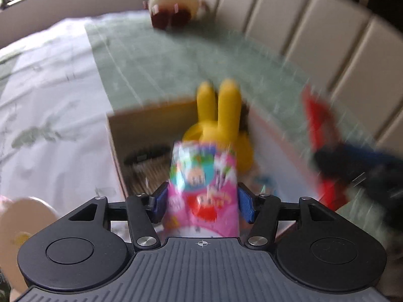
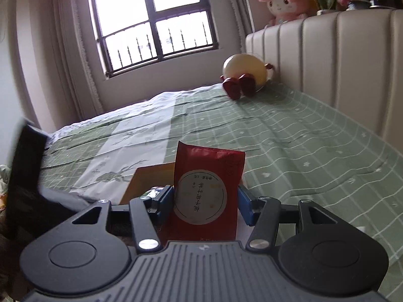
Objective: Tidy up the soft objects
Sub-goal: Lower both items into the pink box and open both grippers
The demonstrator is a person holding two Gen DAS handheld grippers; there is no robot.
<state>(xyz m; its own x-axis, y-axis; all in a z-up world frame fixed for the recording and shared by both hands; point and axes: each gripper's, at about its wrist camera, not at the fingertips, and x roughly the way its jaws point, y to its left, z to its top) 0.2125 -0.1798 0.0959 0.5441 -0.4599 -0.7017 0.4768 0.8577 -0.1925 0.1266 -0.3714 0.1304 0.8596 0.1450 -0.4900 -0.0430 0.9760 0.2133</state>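
My left gripper (image 1: 202,202) is shut on a pink, colourfully printed packet (image 1: 204,183) and holds it over an open cardboard box (image 1: 118,136) on the bed. A yellow rabbit plush (image 1: 221,123) stands inside the box. My right gripper (image 2: 205,205) is shut on a dark red packet (image 2: 207,191) with a round white label, held upright above the box's corner (image 2: 148,178). In the blurred left wrist view the right gripper with its red packet (image 1: 320,125) shows at the right of the box.
A round cream plush with dark red feet (image 2: 245,74) lies far up the green checked bedspread (image 2: 289,138) by the padded headboard (image 2: 352,63). A pink plush (image 2: 284,0) sits on top of the headboard. A cream round object (image 1: 20,229) is at the lower left.
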